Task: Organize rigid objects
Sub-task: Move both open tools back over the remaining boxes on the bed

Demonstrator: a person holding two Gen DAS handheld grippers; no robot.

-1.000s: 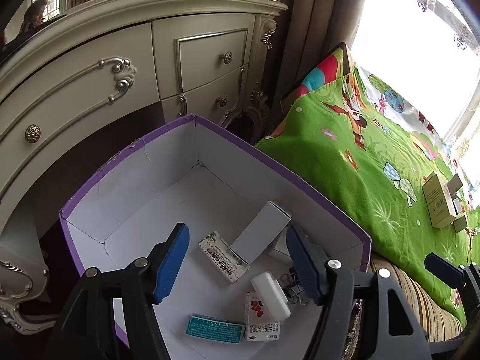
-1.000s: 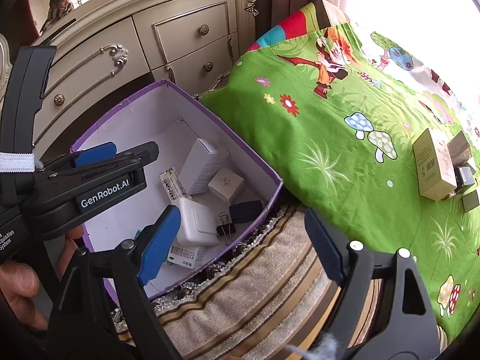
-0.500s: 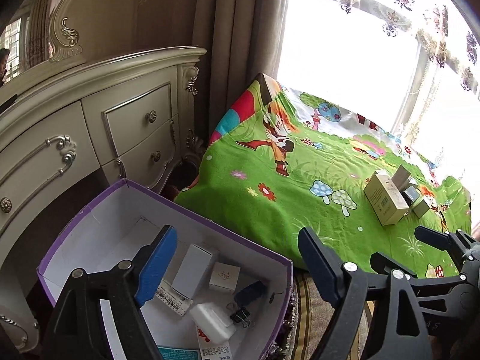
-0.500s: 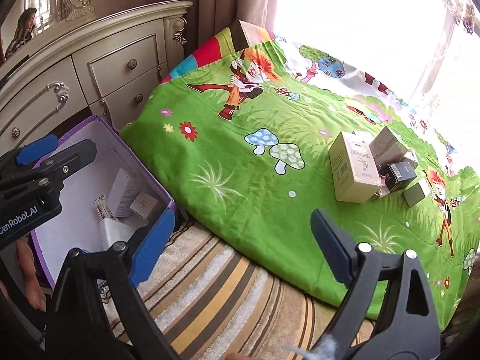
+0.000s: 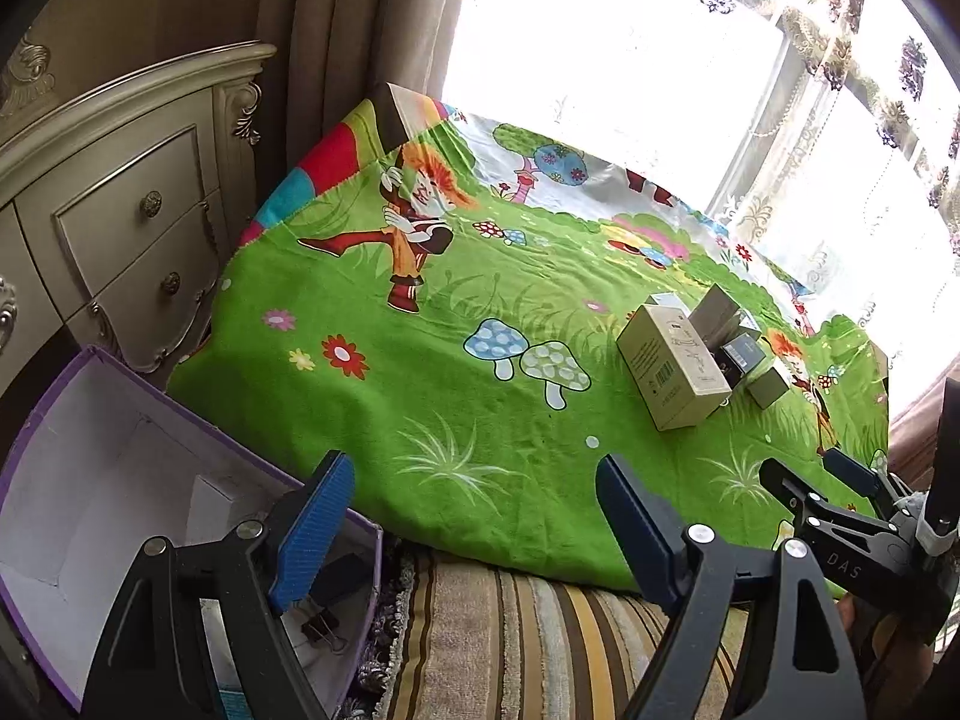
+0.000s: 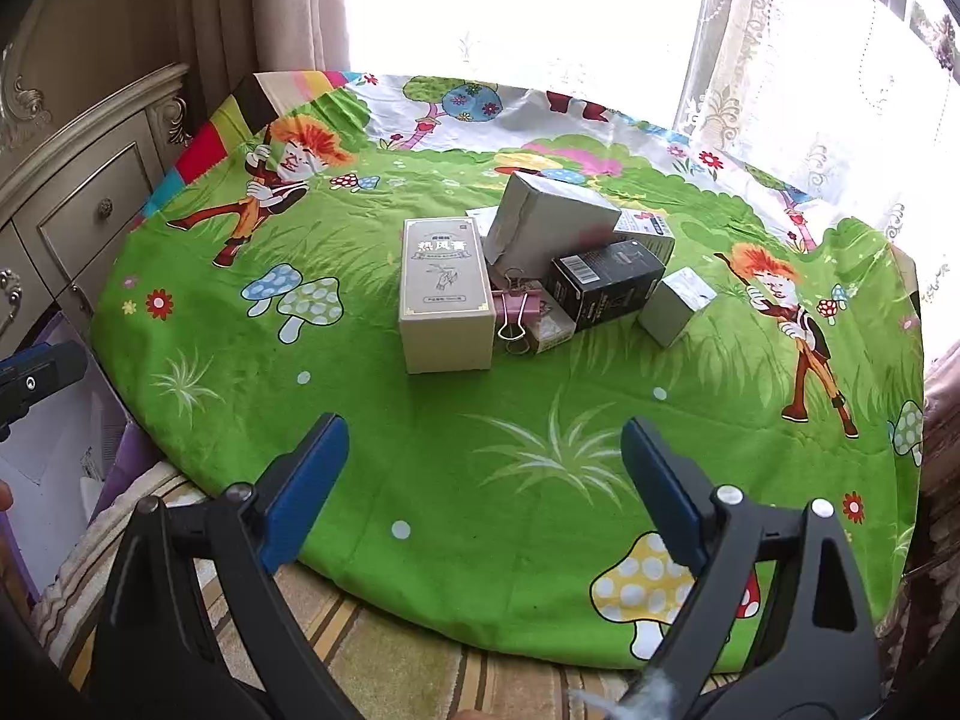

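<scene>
**Both tools held wide over the blanket edge, nothing gripped**

The right tool (image 6: pixel 483 468) is held low over the near edge of the green cartoon blanket (image 6: pixel 372 420), its blue fingers (image 6: pixel 303 489) spread wide with nothing between them. It is aimed toward a cluster of boxes lying well ahead on the blanket. The left tool (image 5: pixel 474 516) is likewise spread wide and empty, and is held above the line where the blanket meets a striped cushion (image 5: pixel 540 648).

In the cluster, a beige box (image 6: pixel 444 300) lies flat at the left. A grey box (image 6: pixel 549 222) is tilted behind it, and a black box (image 6: pixel 606 285) sits to the right, with a small grey box (image 6: pixel 678 306) just beside that. A pink binder clip (image 6: pixel 517 309) lies between the beige and black boxes, touching the beige one.

A purple-edged bin (image 5: pixel 180 414) is seen at the left tool's lower left, with a black binder clip (image 5: pixel 321 630) and other items inside, partly hidden by the tool. A cream dresser (image 5: pixel 120 210) stands behind the bin.
</scene>
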